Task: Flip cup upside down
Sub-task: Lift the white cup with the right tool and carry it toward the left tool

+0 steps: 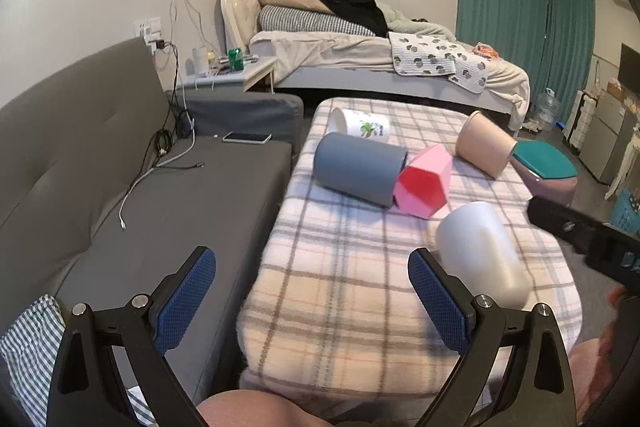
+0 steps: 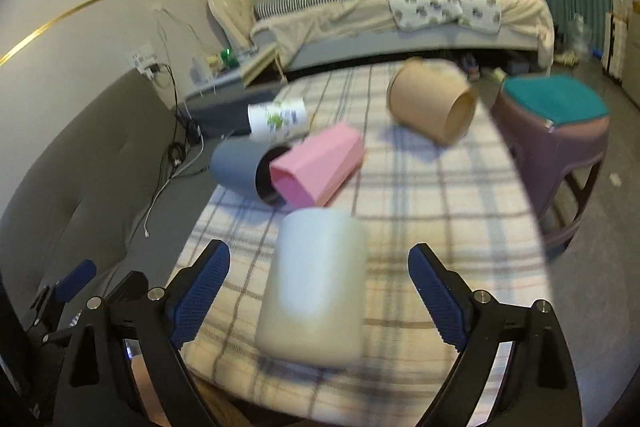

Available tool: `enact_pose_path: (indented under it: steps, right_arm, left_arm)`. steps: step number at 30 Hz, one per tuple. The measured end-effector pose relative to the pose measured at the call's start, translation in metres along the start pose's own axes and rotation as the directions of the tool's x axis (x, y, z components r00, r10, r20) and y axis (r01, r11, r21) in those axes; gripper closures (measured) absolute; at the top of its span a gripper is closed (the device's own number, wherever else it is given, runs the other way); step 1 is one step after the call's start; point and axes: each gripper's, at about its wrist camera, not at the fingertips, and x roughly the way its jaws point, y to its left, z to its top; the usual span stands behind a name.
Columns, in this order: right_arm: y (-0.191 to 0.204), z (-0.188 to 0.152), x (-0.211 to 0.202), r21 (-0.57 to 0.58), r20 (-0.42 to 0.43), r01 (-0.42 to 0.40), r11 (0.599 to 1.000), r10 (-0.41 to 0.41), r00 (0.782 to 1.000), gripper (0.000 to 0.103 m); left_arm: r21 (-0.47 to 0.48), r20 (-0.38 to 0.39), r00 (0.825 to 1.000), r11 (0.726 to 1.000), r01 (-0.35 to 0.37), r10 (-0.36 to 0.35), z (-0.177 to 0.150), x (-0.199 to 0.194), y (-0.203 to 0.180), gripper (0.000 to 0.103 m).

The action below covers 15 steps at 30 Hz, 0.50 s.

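Several cups lie on their sides on a plaid-covered table (image 1: 340, 267). A plain white cup (image 1: 482, 253) lies nearest, also in the right wrist view (image 2: 316, 287), between the open jaws of my right gripper (image 2: 320, 291), untouched. Behind it lie a pink hexagonal cup (image 1: 424, 183) (image 2: 320, 167), a grey cup (image 1: 356, 167) (image 2: 240, 167), a white printed cup (image 1: 362, 125) (image 2: 278, 119) and a beige cup (image 1: 484, 145) (image 2: 432, 103). My left gripper (image 1: 312, 291) is open and empty over the table's near left edge. The right gripper's body (image 1: 580, 231) shows at the right of the left wrist view.
A grey sofa (image 1: 140, 187) with cables and a phone (image 1: 246, 137) stands left of the table. A purple stool (image 2: 560, 147) with a teal cushion stands at the right. A bed (image 1: 380, 55) and teal curtains are behind.
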Motion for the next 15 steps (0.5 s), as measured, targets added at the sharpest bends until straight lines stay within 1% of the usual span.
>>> enact_pose_path:
  steps: [4, 7, 11, 15]
  right_arm:
    - [-0.010, 0.001, -0.033, -0.033, 0.071, 0.057, 0.998, -0.054, 0.996, 0.009]
    - [-0.019, -0.001, -0.052, -0.058, 0.114, 0.123, 0.991, -0.116, 0.987, 0.008]
    - [-0.035, -0.010, -0.063, -0.077, 0.169, 0.222, 0.972, -0.207, 0.964, 0.007]
    - [-0.054, -0.015, -0.067, -0.053, 0.185, 0.266, 0.962, -0.252, 0.950, 0.007]
  left_arm:
    - [0.016, 0.016, 1.000, 1.000, 0.012, -0.012, 0.003, -0.009, -0.018, 0.003]
    - [0.012, -0.009, 0.998, 0.998, 0.067, -0.067, 0.003, -0.010, -0.035, 0.003]
    - [0.047, -0.035, 0.995, 0.994, 0.099, -0.097, 0.000, -0.007, -0.061, 0.003]
    - [0.052, -0.068, 0.990, 0.990, 0.130, -0.127, -0.004, 0.001, -0.080, 0.003]
